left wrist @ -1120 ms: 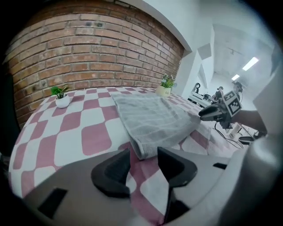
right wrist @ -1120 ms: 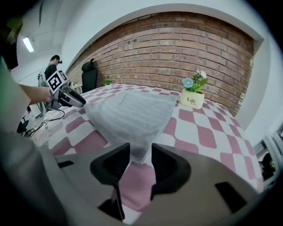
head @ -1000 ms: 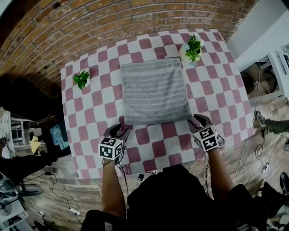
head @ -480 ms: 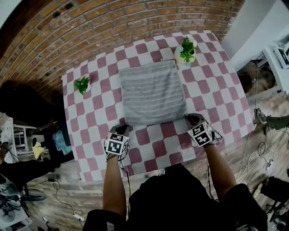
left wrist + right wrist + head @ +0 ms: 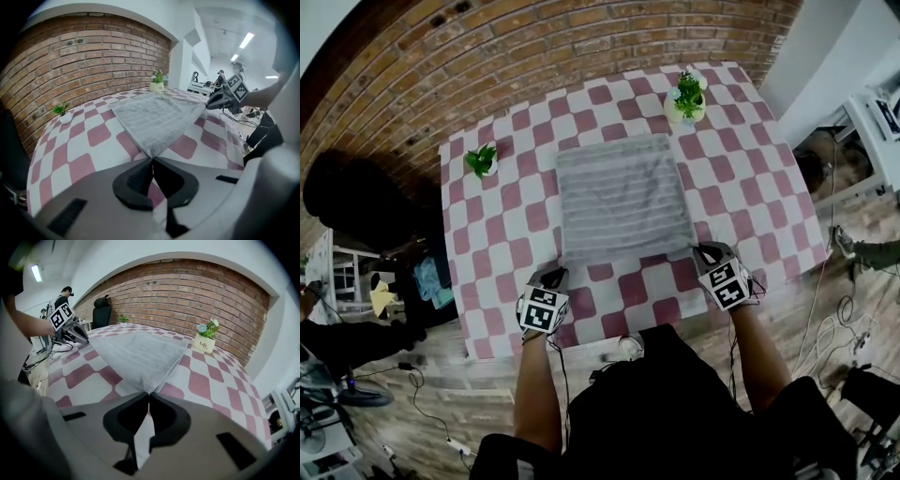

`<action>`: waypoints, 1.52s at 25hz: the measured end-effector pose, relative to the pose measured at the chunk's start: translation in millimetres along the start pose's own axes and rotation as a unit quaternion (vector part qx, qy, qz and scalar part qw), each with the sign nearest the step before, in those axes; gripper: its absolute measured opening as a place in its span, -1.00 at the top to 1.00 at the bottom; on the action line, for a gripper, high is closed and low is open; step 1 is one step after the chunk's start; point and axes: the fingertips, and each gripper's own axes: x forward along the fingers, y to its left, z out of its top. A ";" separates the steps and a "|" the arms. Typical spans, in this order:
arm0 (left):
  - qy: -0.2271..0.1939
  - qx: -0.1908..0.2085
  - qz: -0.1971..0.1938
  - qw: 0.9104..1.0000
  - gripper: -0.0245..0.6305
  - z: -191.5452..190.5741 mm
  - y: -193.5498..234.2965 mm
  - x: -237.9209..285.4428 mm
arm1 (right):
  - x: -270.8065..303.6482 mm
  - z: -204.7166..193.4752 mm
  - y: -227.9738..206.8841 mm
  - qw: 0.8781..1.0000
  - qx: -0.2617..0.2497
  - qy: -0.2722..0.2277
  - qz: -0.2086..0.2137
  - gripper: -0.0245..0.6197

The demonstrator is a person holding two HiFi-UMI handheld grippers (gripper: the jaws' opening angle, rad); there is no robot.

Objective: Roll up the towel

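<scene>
From where I stand, the surface [image 5: 502, 244] wears a cloth of red and white checks. Near its far left edge sits a small green plant [image 5: 481, 160] in a white pot. At the far right corner stands a pale printed pot of greenery and little flowers [image 5: 686, 97]. A brick wall [image 5: 516, 47] rises just behind, with a black chair [image 5: 102, 312] against it. Cables [image 5: 825, 328] trail over the wooden floor [image 5: 431, 403].

Blk top [image 5: 675, 412]; 2 grey tongs [image 5: 151, 158] [image 5: 148, 393]

text: "Life", seemingly | on: white flower pot [image 5: 205, 344] | other text: none
</scene>
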 end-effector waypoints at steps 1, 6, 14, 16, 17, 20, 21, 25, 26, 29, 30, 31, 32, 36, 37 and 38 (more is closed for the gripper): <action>-0.003 0.000 0.000 1.000 0.92 -3.3 -6.6 -6.1 | -6.4 -4.6 4.8 1.000 -0.007 0.001 -0.004 0.89; -0.015 0.011 0.014 1.000 0.92 -25.2 -42.1 -32.6 | -42.4 -29.3 26.9 0.999 -0.034 0.005 -0.029 0.89; -0.003 0.037 0.038 0.999 0.92 -72.8 -87.0 -71.3 | -85.4 -73.0 80.7 1.000 -0.022 0.001 -0.013 0.89; 0.000 0.039 0.041 0.998 0.92 -85.2 -92.1 -74.9 | -92.0 -81.1 94.6 1.000 -0.019 0.002 -0.006 0.89; 0.004 0.042 0.041 0.998 0.92 -90.3 -94.0 -76.8 | -94.6 -84.4 99.9 1.000 -0.017 0.003 -0.004 0.89; 0.013 0.035 0.037 0.999 0.92 -103.4 -99.6 -82.8 | -100.3 -92.3 110.4 1.000 -0.015 0.007 0.002 0.89; 0.012 0.032 0.037 0.999 0.92 -106.0 -101.7 -85.2 | -102.1 -94.6 113.2 1.000 -0.016 0.008 0.004 0.89; -0.008 0.030 0.051 0.998 0.92 -104.3 -106.2 -97.4 | -111.8 -97.7 120.3 1.000 -0.014 -0.004 0.010 0.89; -0.014 0.027 0.056 0.998 0.92 -102.3 -104.8 -99.8 | -113.8 -95.5 119.7 1.000 -0.012 -0.011 0.010 0.89; -0.037 0.014 0.064 0.997 0.91 -88.3 -97.3 -105.4 | -116.8 -82.3 112.1 0.999 -0.010 -0.034 0.001 0.89; -0.044 0.014 0.067 0.997 0.91 -82.1 -94.4 -106.5 | -117.3 -77.0 107.8 0.999 -0.009 -0.042 -0.004 0.89; -0.050 0.016 0.071 0.996 0.91 -75.7 -91.6 -107.8 | -118.3 -71.0 103.4 0.999 -0.007 -0.050 -0.007 0.90; -0.054 0.018 0.075 0.996 0.91 -69.0 -88.6 -109.3 | -119.9 -63.8 99.2 0.998 -0.004 -0.056 -0.009 0.90; -0.067 0.029 0.094 0.993 0.91 -43.2 -72.5 -111.3 | -121.8 -28.2 78.7 0.996 0.005 -0.084 -0.019 0.90; -0.071 0.034 0.100 0.992 0.91 -34.9 -67.4 -111.0 | -120.1 -20.7 72.8 0.996 0.006 -0.089 -0.021 0.90; -0.073 0.041 0.106 0.991 0.91 -26.4 -62.3 -110.2 | -117.7 -13.6 66.6 0.995 0.005 -0.094 -0.023 0.90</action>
